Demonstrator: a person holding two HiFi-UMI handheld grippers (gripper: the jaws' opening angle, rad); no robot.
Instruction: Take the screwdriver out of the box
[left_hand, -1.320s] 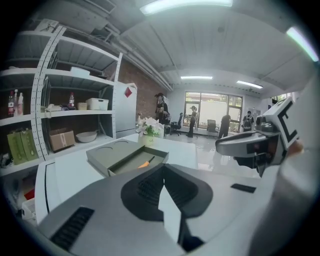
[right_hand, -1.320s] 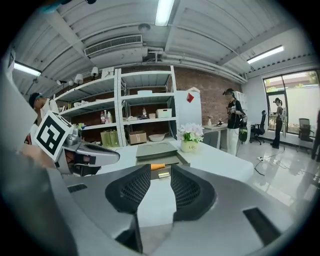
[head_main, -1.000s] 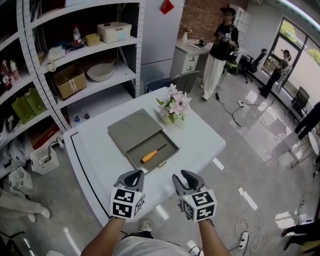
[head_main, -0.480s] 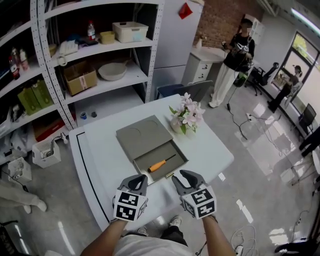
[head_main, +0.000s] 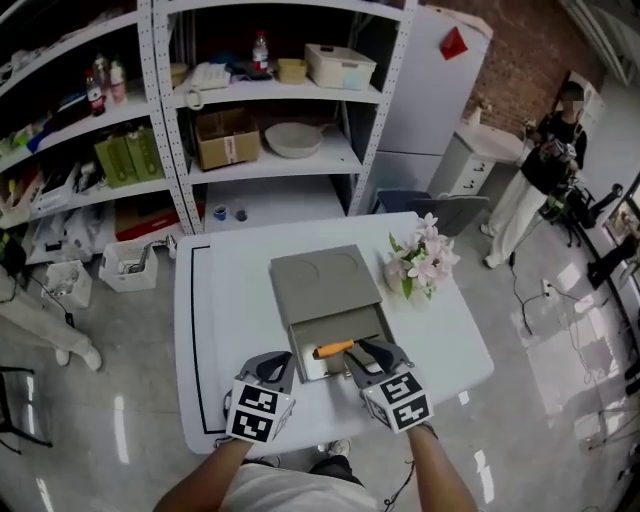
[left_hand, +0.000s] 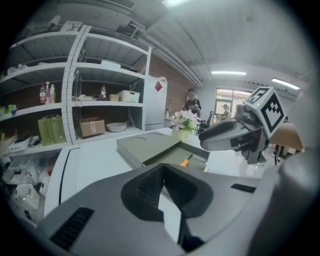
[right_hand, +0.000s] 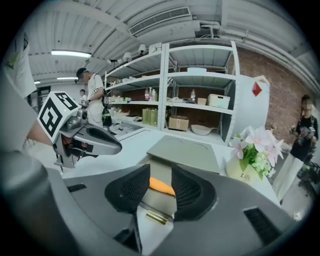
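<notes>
A grey box (head_main: 322, 282) lies on the white table (head_main: 230, 300), its drawer pulled out toward me. In the drawer rests a screwdriver (head_main: 333, 349) with an orange handle. My right gripper (head_main: 368, 352) is open at the drawer's front edge, just right of the handle. In the right gripper view the orange handle (right_hand: 161, 187) shows through the gap of that gripper (right_hand: 160, 175), untouched by the pads. My left gripper (head_main: 272, 362) hangs shut and empty over the table left of the drawer. Its pads meet in the left gripper view (left_hand: 161, 172), where the screwdriver (left_hand: 185, 162) is beyond them.
A vase of pink flowers (head_main: 418, 265) stands right of the box. Behind the table a metal shelf unit (head_main: 270, 130) holds boxes, bottles and a bowl. A person (head_main: 545, 170) stands at the far right. A black line (head_main: 195, 330) runs along the table's left side.
Both grippers have come forward toward the box. The right one now reaches the drawer's front by the screwdriver's handle. The head view has swung, so the box sits more squarely ahead.
</notes>
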